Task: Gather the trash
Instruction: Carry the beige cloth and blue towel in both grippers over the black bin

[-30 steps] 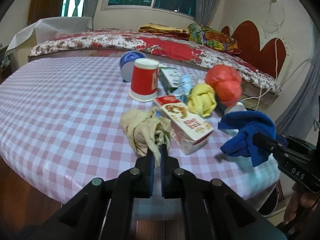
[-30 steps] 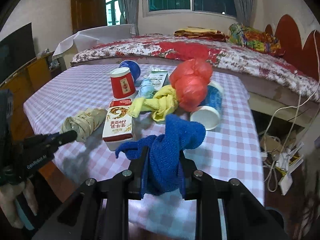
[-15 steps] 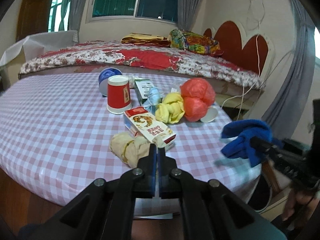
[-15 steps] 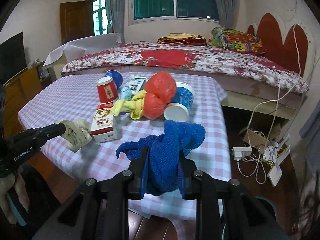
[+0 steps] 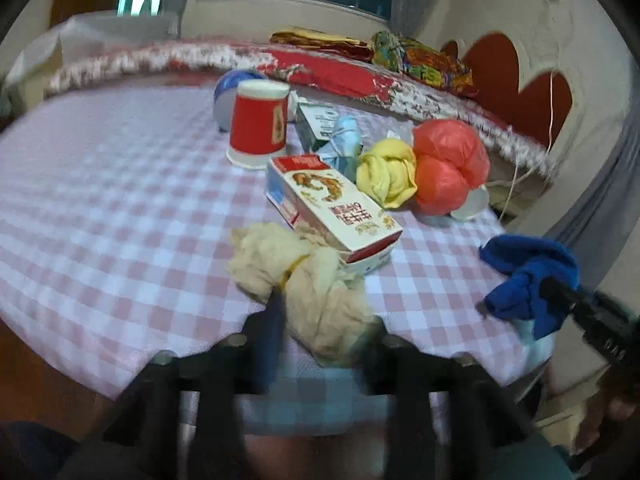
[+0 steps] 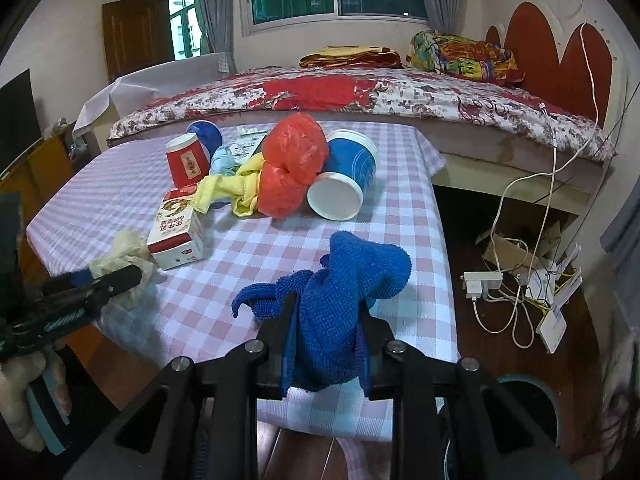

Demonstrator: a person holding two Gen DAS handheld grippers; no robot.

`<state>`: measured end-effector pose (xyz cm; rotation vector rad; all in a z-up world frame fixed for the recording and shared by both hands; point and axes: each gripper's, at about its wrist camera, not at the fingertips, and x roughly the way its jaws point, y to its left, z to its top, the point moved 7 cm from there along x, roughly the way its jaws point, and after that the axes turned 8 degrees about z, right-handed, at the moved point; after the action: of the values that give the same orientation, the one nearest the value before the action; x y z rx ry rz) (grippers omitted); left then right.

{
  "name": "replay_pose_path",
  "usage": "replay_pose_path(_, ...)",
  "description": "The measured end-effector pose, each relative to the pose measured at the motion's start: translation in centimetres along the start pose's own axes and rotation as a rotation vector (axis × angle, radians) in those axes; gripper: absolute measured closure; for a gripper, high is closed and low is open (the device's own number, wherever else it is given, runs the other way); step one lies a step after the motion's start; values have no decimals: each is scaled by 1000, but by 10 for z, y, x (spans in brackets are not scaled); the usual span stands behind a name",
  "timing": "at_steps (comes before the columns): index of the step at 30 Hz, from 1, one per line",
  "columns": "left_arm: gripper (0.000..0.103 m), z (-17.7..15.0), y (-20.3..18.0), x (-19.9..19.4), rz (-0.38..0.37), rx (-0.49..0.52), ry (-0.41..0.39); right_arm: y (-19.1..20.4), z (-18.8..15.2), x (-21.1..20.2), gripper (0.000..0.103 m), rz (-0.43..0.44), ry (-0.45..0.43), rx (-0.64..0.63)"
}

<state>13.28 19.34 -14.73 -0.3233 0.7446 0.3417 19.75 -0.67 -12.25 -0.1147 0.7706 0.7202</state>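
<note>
A crumpled beige bag point(image 5: 304, 268) lies at the near edge of the checked table point(image 5: 100, 200). My left gripper point(image 5: 322, 332) has its jaws opening, with the bag's near end between the blurred fingers. From the right wrist view the left gripper point(image 6: 116, 276) sits at the bag point(image 6: 124, 248) by the table's left corner. My right gripper point(image 6: 326, 304) is shut on a blue cloth point(image 6: 360, 268), held above the near right corner. It also shows in the left wrist view, where the right gripper point(image 5: 556, 286) carries the blue cloth point(image 5: 528, 268).
A milk carton point(image 5: 332, 208), red paper cup point(image 5: 258, 124), yellow bag point(image 5: 386, 176), orange bag point(image 5: 448, 168) and blue cups point(image 6: 352, 168) crowd mid-table. A bed point(image 6: 360, 92) stands behind. Cables and a power strip point(image 6: 484, 284) lie on the floor at right. A dark round container point(image 6: 528, 400) sits low right.
The left gripper's fingers have parted around the beige bag and the hand has dropped closer to the table edge. The right gripper has drawn back from the table with the blue cloth.
</note>
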Motion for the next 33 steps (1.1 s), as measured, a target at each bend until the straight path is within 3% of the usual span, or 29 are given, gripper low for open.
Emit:
replay_pose_path(6, 80, 7, -2, -31, 25, 53, -80, -2, 5, -5, 76, 6, -25, 4)
replay_pose_path(13, 80, 15, -30, -43, 16, 120, -106, -2, 6, -29, 76, -9, -63, 5)
replay_pose_path(23, 80, 10, -104, -52, -97, 250, -106, -33, -5, -81, 76, -75, -117, 50)
replay_pose_path(33, 80, -17, -186, -54, -220, 392, -73, -91, -39, -119, 76, -185, -115, 136)
